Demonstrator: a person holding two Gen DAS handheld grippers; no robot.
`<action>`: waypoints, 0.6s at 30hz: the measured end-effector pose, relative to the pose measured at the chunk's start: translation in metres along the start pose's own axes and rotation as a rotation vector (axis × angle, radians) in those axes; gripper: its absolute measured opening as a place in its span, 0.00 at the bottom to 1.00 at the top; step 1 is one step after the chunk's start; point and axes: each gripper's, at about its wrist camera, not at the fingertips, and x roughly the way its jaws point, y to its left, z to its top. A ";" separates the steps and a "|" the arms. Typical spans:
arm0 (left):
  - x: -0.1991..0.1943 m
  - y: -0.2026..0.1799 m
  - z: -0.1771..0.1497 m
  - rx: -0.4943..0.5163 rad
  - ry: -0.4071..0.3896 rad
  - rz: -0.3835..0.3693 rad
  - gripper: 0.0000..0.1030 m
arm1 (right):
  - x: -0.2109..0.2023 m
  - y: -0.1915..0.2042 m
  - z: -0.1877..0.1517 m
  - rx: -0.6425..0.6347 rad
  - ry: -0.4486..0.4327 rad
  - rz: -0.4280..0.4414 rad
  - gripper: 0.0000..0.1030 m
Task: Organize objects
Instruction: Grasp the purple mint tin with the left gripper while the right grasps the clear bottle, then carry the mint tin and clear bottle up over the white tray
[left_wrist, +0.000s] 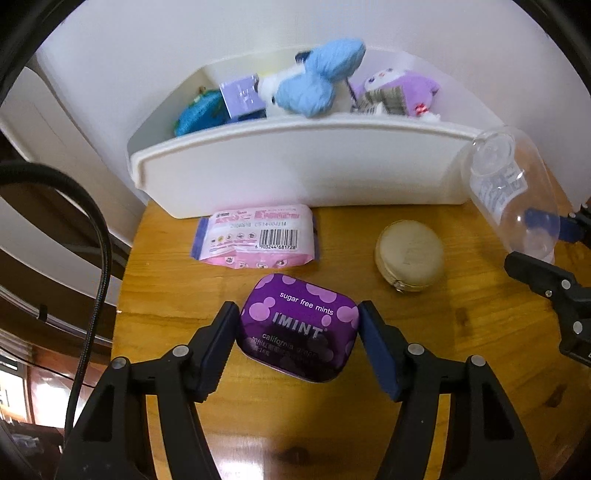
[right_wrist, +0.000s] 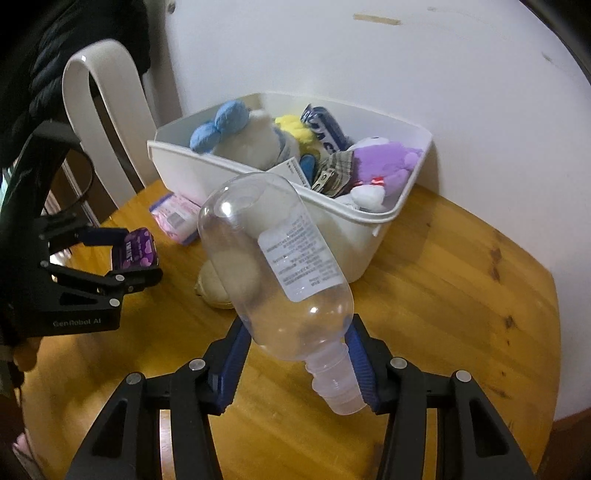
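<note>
Left wrist view takes in the wooden table (left_wrist: 170, 280) first, with the white bin (left_wrist: 295, 166) standing at its far edge, at twelve o'clock from the left gripper (left_wrist: 299, 325). The bin already holds a good load: a blue plush toy (left_wrist: 314, 81), a purple plush toy (left_wrist: 402, 88), a small lilac box (left_wrist: 242, 96) and a teal pouch (left_wrist: 199, 114), so a fair part of the sorting looks done.

Four things are not yet inside. The clear bottle (right_wrist: 273, 254) is the largest; in the right wrist view the right gripper (right_wrist: 295, 365) has its jaws clamped on the bottle's shoulder and neck, cap end toward the camera, the body tilted up toward the bin at about eleven o'clock and clear of the table. It seems on its way in.

Next, the pink tissue pack (left_wrist: 255, 236) lies flat just in front of the bin wall, at eleven o'clock from the left gripper. The purple mint tin (left_wrist: 299, 328) sits between the left jaws, whose pads press on its two sides; whether it rests on the table or is lifted I cannot tell. Smallest, the round beige case (left_wrist: 410, 254) lies at one o'clock, well apart from the tin.

By my reckoning, bottle and tin are in hand; pack and case remain.
</note>
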 end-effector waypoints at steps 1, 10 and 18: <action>-0.006 0.000 -0.002 -0.002 -0.006 -0.005 0.67 | -0.006 0.000 -0.001 0.016 -0.005 0.002 0.51; -0.070 0.008 -0.001 -0.003 -0.080 -0.046 0.67 | -0.065 0.005 -0.001 0.136 -0.043 0.009 0.51; -0.113 0.019 0.023 0.033 -0.183 -0.003 0.67 | -0.130 0.011 0.027 0.191 -0.092 -0.012 0.51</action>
